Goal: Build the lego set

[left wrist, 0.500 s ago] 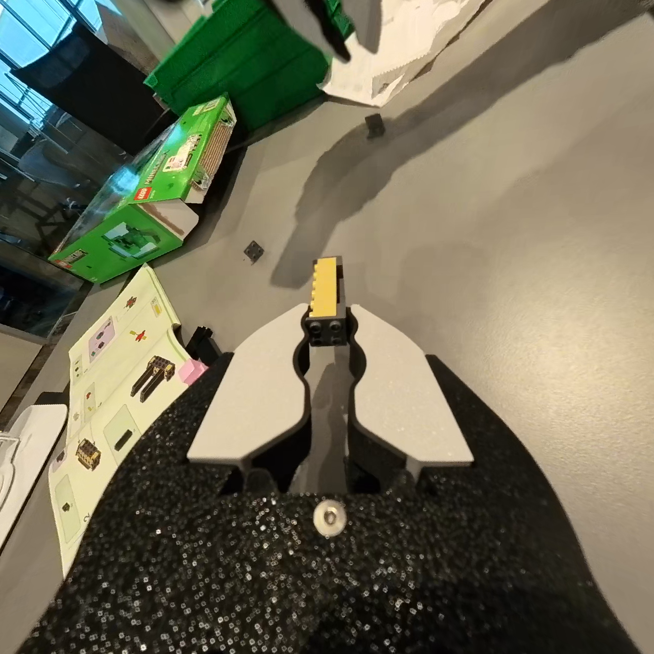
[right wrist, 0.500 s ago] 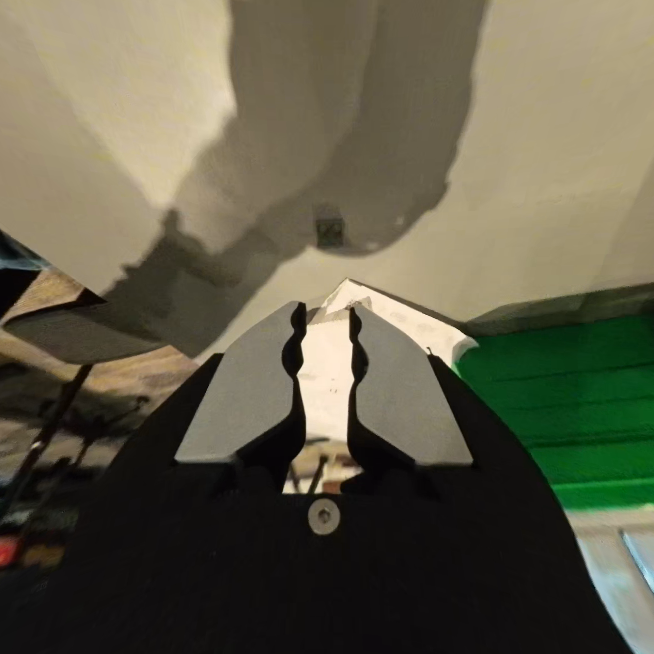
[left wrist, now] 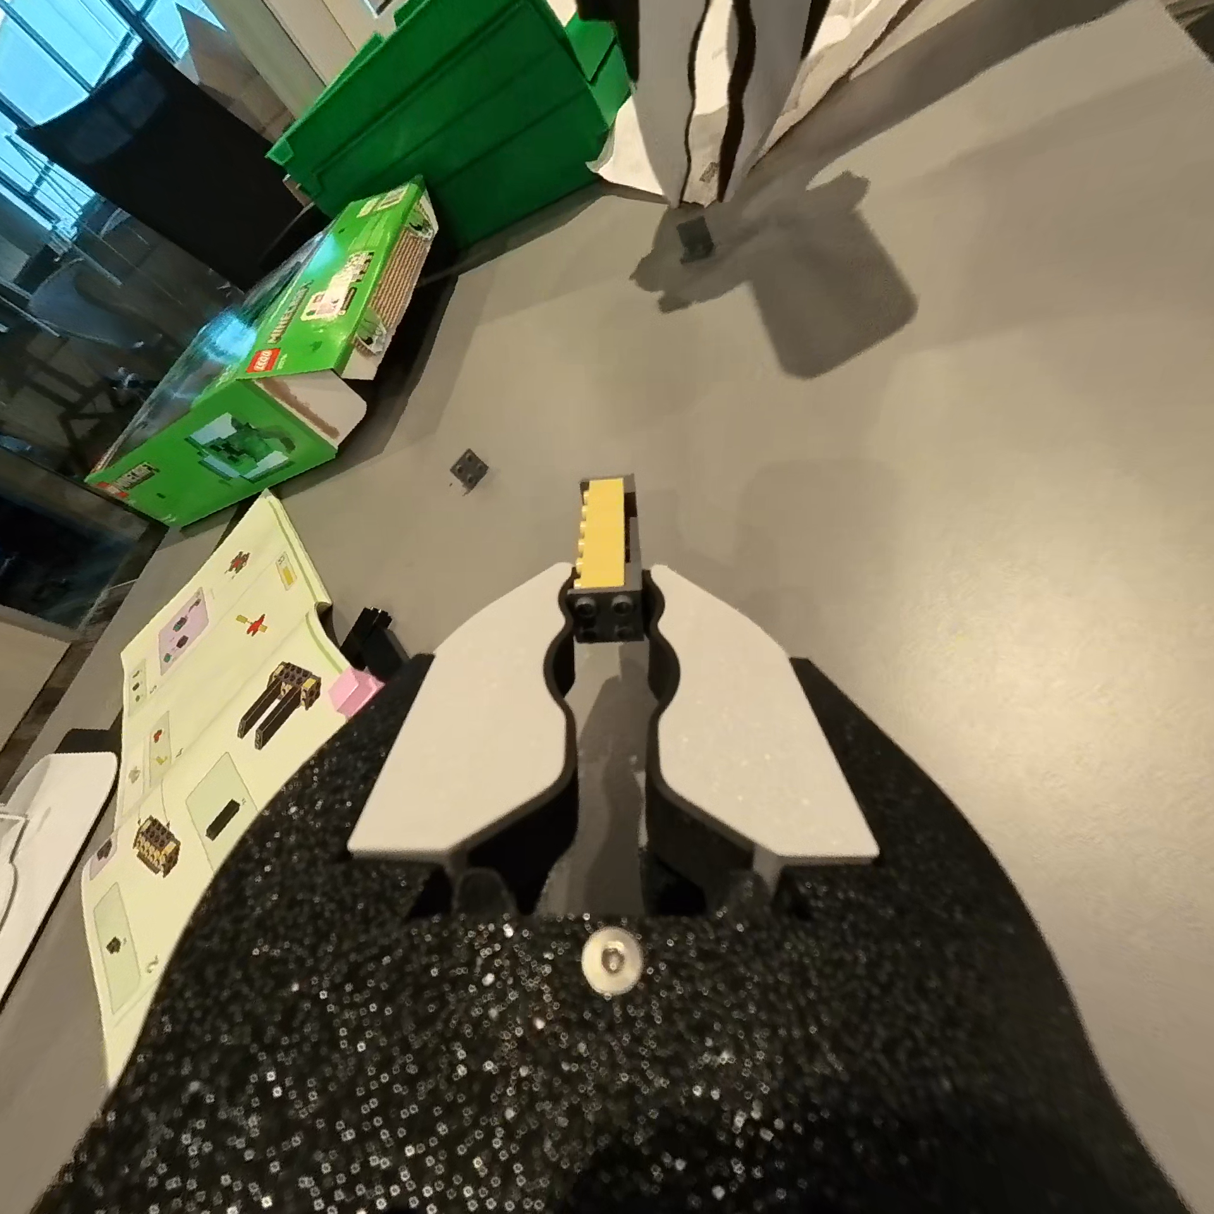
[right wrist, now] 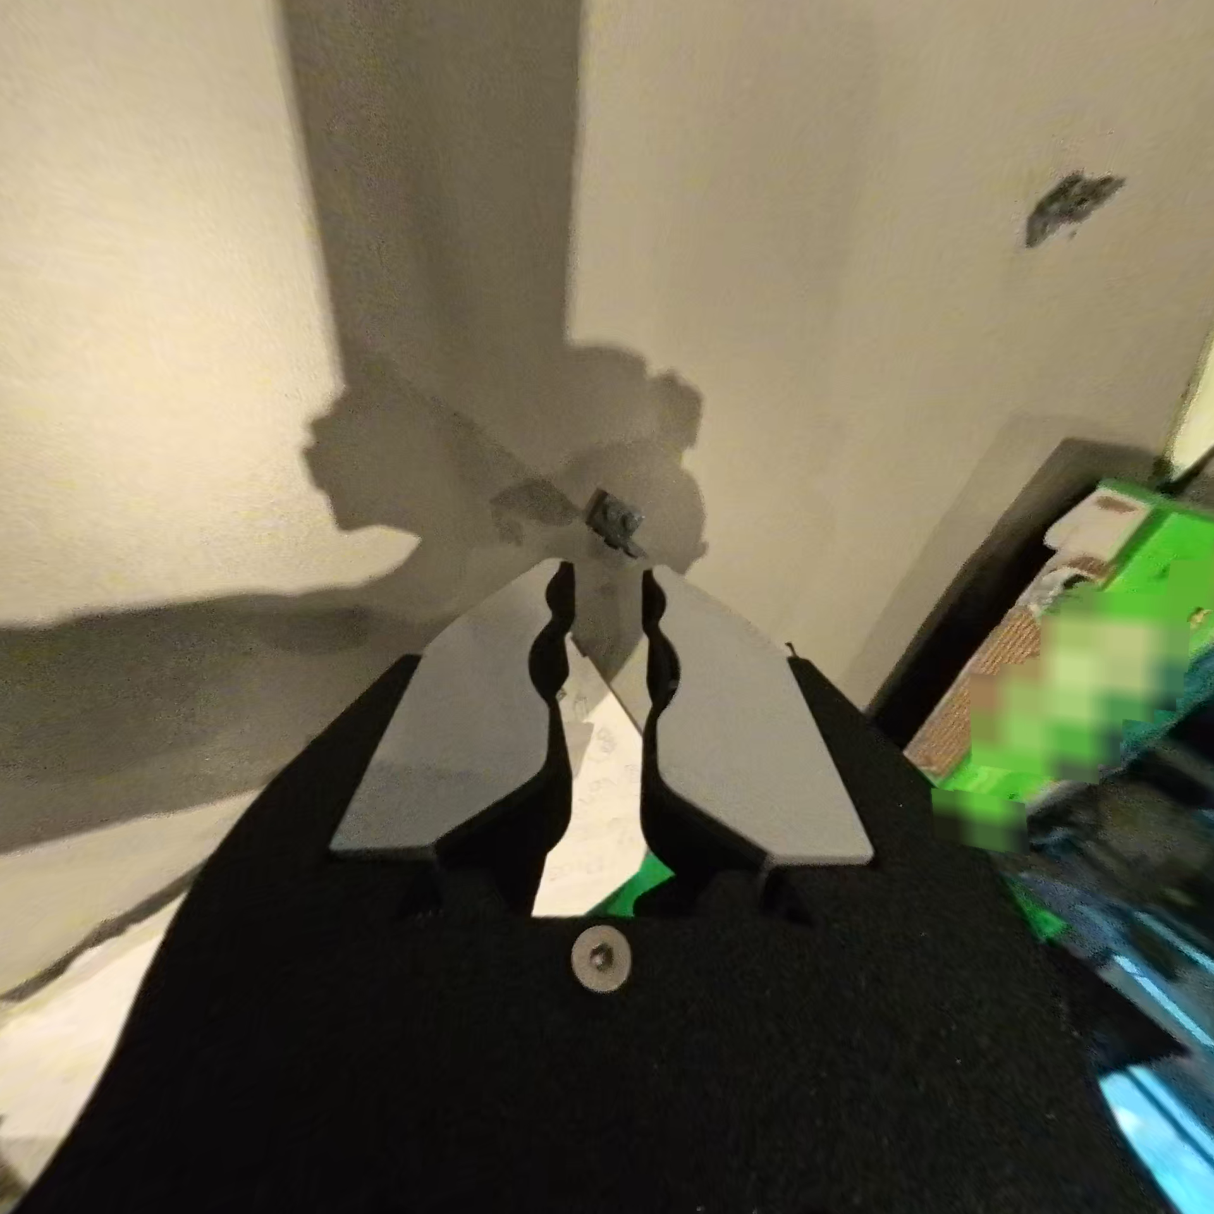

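Left holds the stack; right lines up on a loose piece.

Left wrist view: my left gripper (left wrist: 607, 607) pinches the black-and-yellow brick stack (left wrist: 607, 558) above the table (left wrist: 920, 525); I'd keep it level.
Right wrist view: my right gripper (right wrist: 601, 578), jaws spread, hangs just short of the small dark piece (right wrist: 614, 516); I'd centre before closing. Blur hides its shape.

The instruction booklet (left wrist: 197, 709) lies left of the held brick stack (left wrist: 607, 565), box (left wrist: 263, 394) behind it.

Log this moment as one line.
left gripper: shut on black-and-yellow assembly | right gripper: open, near small dark piece
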A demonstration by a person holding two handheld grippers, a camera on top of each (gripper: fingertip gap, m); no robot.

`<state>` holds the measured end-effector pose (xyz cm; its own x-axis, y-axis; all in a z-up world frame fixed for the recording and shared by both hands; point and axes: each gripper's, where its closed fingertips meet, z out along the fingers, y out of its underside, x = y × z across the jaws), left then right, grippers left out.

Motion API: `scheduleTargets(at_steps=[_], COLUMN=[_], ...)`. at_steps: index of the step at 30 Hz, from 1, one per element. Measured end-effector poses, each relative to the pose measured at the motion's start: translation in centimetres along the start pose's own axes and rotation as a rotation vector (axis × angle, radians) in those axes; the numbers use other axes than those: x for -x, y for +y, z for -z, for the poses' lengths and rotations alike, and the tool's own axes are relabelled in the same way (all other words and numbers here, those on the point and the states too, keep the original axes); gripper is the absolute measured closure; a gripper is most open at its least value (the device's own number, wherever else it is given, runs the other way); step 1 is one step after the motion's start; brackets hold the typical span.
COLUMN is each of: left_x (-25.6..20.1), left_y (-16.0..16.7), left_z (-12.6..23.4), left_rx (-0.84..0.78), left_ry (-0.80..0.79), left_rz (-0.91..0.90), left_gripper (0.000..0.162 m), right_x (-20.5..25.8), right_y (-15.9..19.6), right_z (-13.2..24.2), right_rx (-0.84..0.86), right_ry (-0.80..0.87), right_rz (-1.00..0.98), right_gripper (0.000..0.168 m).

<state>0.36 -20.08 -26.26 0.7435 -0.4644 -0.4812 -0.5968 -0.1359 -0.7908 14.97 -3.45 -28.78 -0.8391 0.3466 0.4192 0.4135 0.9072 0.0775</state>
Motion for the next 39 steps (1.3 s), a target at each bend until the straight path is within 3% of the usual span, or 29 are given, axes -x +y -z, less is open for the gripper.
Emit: scheduleTargets(at_steps=[27,33,39], left_x=[-0.4,-0.4,-0.6], left_y=[0.0,-0.1,-0.1], left_z=[0.0,0.1,0.0], left_rx=[-0.001,-0.002,-0.001], left_ry=[0.021,0.021,0.028], left_rz=[-0.009,-0.011,-0.013], left_gripper=[0.145,0.145,0.145], right_x=[-1.2,-1.3,-1.1], right_y=[0.2,0.6,0.9], right_z=[-1.2,-1.1,-0.9], right_rx=[0.182,0.206,0.177], right_ry=[-0.031,-0.026,-0.070], right_rz=[0.469,0.496,0.364], right_gripper=[0.153,0.153,0.158])
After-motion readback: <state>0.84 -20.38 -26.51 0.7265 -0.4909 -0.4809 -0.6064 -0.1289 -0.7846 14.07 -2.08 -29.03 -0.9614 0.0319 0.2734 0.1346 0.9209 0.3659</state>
